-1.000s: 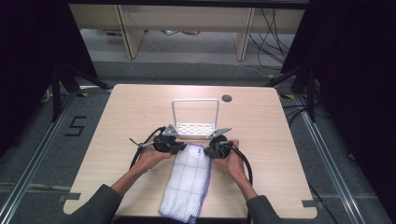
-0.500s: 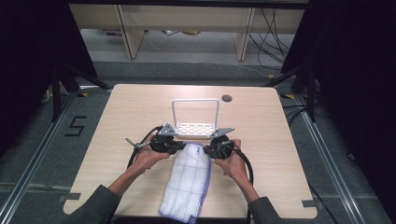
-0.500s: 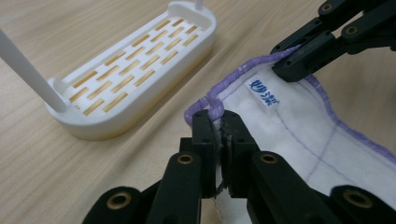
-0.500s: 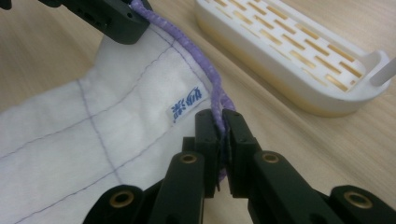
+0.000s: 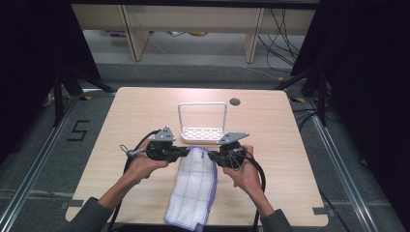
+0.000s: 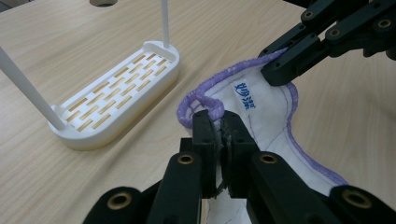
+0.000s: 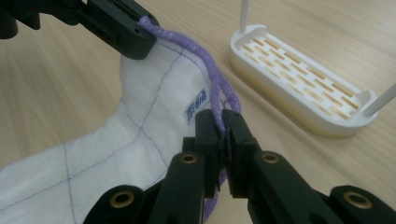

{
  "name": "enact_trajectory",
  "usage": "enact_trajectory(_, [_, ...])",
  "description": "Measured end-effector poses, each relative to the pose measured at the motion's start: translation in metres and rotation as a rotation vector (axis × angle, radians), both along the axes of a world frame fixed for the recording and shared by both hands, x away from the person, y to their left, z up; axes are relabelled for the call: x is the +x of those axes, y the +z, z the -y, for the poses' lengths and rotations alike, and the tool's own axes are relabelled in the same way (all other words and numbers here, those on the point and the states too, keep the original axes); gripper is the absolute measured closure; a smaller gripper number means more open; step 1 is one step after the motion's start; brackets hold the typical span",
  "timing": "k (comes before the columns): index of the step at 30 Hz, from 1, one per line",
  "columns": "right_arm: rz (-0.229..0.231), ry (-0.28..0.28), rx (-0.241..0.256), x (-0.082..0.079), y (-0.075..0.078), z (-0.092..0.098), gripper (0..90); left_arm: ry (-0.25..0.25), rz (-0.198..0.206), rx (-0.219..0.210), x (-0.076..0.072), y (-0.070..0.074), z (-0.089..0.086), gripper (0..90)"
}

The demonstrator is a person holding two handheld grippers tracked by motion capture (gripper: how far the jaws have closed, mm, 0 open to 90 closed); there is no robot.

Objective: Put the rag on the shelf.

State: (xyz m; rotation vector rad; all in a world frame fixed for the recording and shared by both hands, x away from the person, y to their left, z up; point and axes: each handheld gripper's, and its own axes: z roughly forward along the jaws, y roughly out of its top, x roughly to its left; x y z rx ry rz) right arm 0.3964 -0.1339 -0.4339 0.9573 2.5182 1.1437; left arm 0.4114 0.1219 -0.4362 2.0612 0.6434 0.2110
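- Writing: a small blue printed mark (image 6: 244, 96) sits on the white quilted cloth with purple stitched edging (image 5: 193, 187), near its far edge between the two grip points. The characters are too small to read. It also appears in the right gripper view, just left of the jaws.
- Writing: a black figure "5" (image 5: 78, 130) is marked on the grey floor (image 5: 43, 159) left of the table.
- Cloth position: the cloth lies on the near half of the table, running from the grippers down to the near edge. Its far edge is raised off the wood, just in front of the rack.
- Left gripper (image 5: 183, 152): its black jaws are clenched on the purple hem at the cloth's far left corner. The left gripper view shows the hem bunched between the jaws.
- Right gripper (image 5: 216, 155): its black jaws are clamped on the purple hem at the far right corner. The right gripper view shows the edging pinched between the jaws.
- Hands: the left hand (image 5: 143, 166) and right hand (image 5: 245, 175) each hold one gripper; grey sleeves enter from the bottom of the high view.
- Rack: a white plastic slotted tray with a tall thin white hoop frame (image 5: 202, 133) stands upright just beyond the grippers, near the table's middle.
- Surface: a light wood-grain rectangular table (image 5: 290, 145) has a round dark cable hole (image 5: 235, 102) near its far edge.
- Room: pale wooden shelving units (image 5: 193, 24) stand behind, with loose dark cables (image 5: 283, 29) at the right. Black curtains (image 5: 372, 87) flank both sides.
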Motion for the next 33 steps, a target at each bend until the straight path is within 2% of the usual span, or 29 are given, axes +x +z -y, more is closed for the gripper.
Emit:
enact_trajectory(4, [0.016, 0.009, 0.016, -0.007, 0.015, 0.000, 86.1, 0.004, 0.006, -0.012, -0.004, 0.017, -0.004, 85.0])
enact_trajectory(5, [0.018, 0.019, 0.020, -0.008, 0.019, 0.001, 86.0, -0.006, 0.005, -0.033, -0.005, 0.022, -0.005, 85.1])
enact_trajectory(8, [0.030, 0.024, 0.019, -0.015, 0.035, 0.001, 86.1, -0.029, 0.008, -0.056, -0.012, 0.034, -0.008, 85.0])
enact_trajectory(10, [0.046, 0.041, 0.032, -0.019, 0.045, 0.002, 86.1, -0.044, 0.020, -0.068, -0.019, 0.044, -0.011, 85.0])
enact_trajectory(11, [0.054, 0.041, 0.042, -0.023, 0.051, 0.002, 86.1, -0.044, 0.030, -0.060, -0.023, 0.050, -0.013, 84.9])
enact_trajectory(13, [0.078, 0.062, 0.045, -0.029, 0.062, 0.004, 86.1, -0.051, 0.043, -0.080, -0.029, 0.062, -0.015, 84.9])
enact_trajectory(16, [0.112, 0.081, 0.063, -0.036, 0.080, 0.006, 86.1, -0.061, 0.056, -0.093, -0.034, 0.077, -0.017, 85.0])
enact_trajectory(17, [0.092, 0.081, 0.076, -0.038, 0.085, 0.006, 86.1, -0.066, 0.066, -0.093, -0.034, 0.082, -0.018, 85.0])
enact_trajectory(18, [0.118, 0.091, 0.082, -0.037, 0.089, 0.006, 86.1, -0.060, 0.071, -0.098, -0.034, 0.087, -0.019, 85.0])
enact_trajectory(22, [0.140, 0.093, 0.079, -0.033, 0.111, 0.008, 86.2, -0.053, 0.080, -0.131, -0.031, 0.104, -0.021, 85.1])
enact_trajectory(23, [0.159, 0.089, 0.076, -0.030, 0.117, 0.008, 86.2, -0.045, 0.078, -0.129, -0.031, 0.107, -0.022, 85.1])
enact_trajectory(27, [0.176, 0.068, 0.086, -0.022, 0.133, 0.009, 86.2, -0.026, 0.095, -0.127, -0.024, 0.120, -0.022, 85.2])
enact_trajectory(28, [0.188, 0.080, 0.084, -0.019, 0.138, 0.008, 86.2, -0.025, 0.102, -0.123, -0.022, 0.123, -0.022, 85.2])
enact_trajectory(33, [0.201, 0.054, 0.085, -0.005, 0.153, 0.007, 86.3, 0.010, 0.126, -0.119, -0.009, 0.137, -0.020, 85.2])
